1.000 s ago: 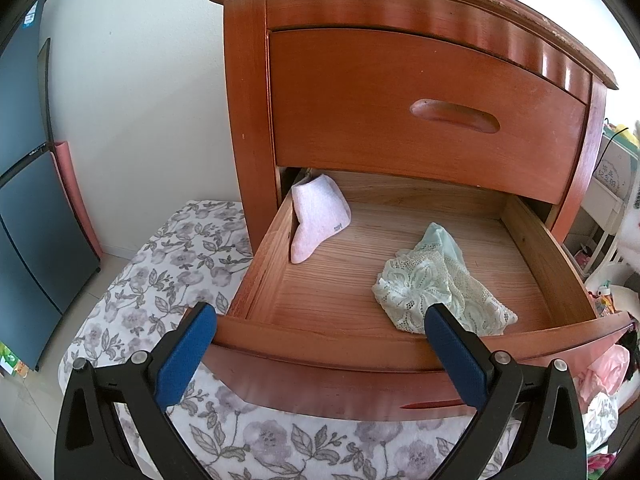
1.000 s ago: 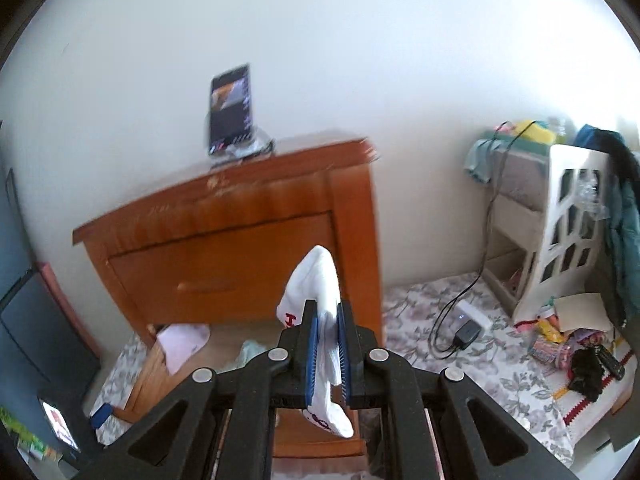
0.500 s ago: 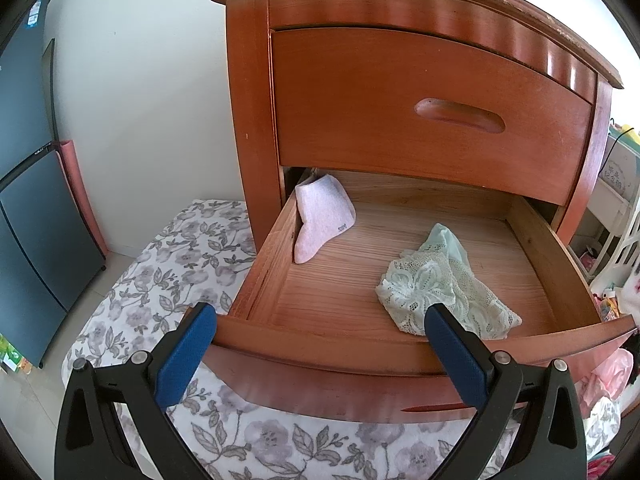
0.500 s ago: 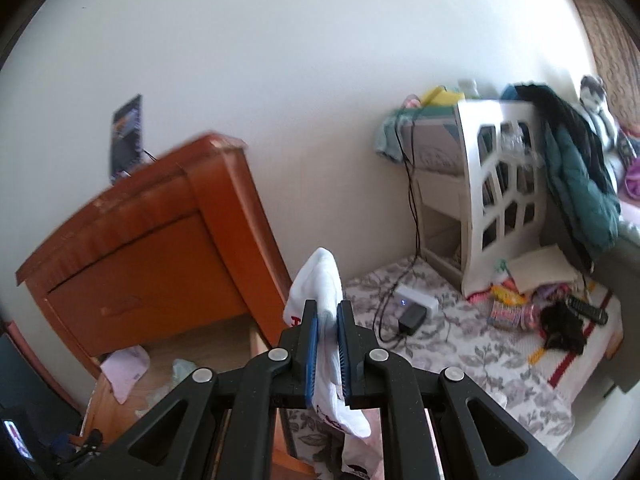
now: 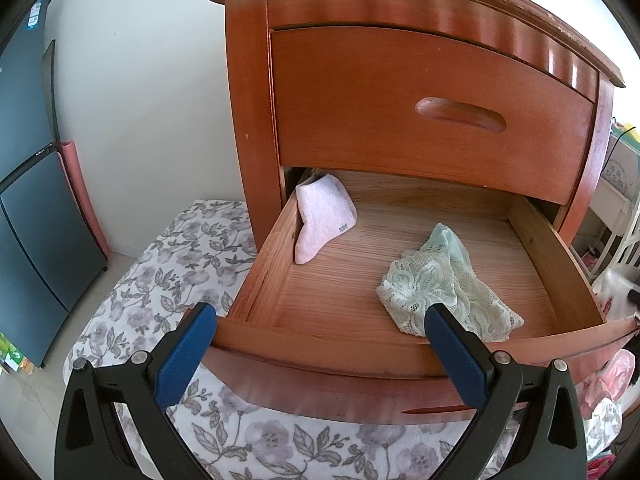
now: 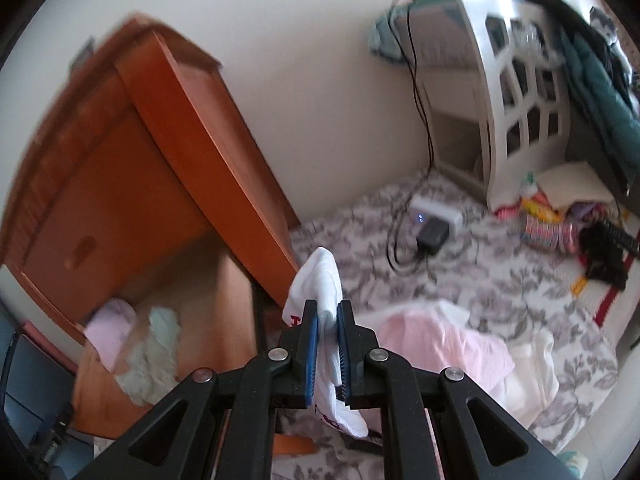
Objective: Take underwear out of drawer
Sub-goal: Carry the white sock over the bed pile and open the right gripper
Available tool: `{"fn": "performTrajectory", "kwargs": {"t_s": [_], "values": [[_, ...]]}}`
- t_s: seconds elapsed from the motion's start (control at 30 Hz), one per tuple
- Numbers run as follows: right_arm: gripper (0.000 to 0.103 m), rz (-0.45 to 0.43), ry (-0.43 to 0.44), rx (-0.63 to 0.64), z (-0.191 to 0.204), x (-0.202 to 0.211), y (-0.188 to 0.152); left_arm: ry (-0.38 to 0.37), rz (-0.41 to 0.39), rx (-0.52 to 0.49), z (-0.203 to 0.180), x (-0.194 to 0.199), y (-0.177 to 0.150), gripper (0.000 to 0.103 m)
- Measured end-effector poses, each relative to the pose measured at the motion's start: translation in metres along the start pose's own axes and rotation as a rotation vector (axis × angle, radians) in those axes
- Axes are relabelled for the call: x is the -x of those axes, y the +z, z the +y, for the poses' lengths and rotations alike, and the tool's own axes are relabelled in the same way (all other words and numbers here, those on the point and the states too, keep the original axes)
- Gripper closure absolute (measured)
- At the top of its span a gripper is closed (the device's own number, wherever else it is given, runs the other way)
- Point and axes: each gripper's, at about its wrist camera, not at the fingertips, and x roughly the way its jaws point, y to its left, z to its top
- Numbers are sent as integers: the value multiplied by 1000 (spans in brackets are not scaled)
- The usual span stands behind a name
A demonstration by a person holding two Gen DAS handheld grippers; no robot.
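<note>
The lower drawer point(image 5: 320, 344) of a reddish wooden nightstand point(image 5: 248, 92) is pulled out. In it lie pale green lace underwear point(image 5: 436, 284) at the front right and a pink sock point(image 5: 320, 216) at the back left. My left gripper point(image 5: 320, 330) is open, hovering in front of the drawer's front board. My right gripper point(image 6: 328, 320) is shut on a white garment with red print point(image 6: 320, 276), held above the floral mat to the right of the nightstand point(image 6: 160, 140). The green lace underwear point(image 6: 156, 344) and the pink sock point(image 6: 112, 328) show blurred at the lower left.
A floral mat point(image 6: 440, 276) covers the floor, with pink and white clothes point(image 6: 452, 344) piled on it. A white power strip with charger point(image 6: 434, 220) and cables lie near the wall. A white shelf unit point(image 6: 512, 80) with hanging clothes stands right. A dark cabinet point(image 5: 28, 184) stands left.
My right gripper has swung right and down with the white garment, away from the nightstand toward the clothes on the mat. The left gripper has shifted only slightly and stays open.
</note>
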Motion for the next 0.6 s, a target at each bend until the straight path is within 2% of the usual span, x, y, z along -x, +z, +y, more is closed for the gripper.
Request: {"fn": "performTrajectory", "kwargs": {"t_s": [0.2,0.37,0.6], "values": [[93,93,-73,-36,-22,-25,-12,5,1,2,0,0,0,0],[90,96,-180,-51,-35,-28,-14,4,1,2,0,0,0,0],[88,101,-237,-38,-37,-31,-15,4,1,1,0,0,-1,0]]}}
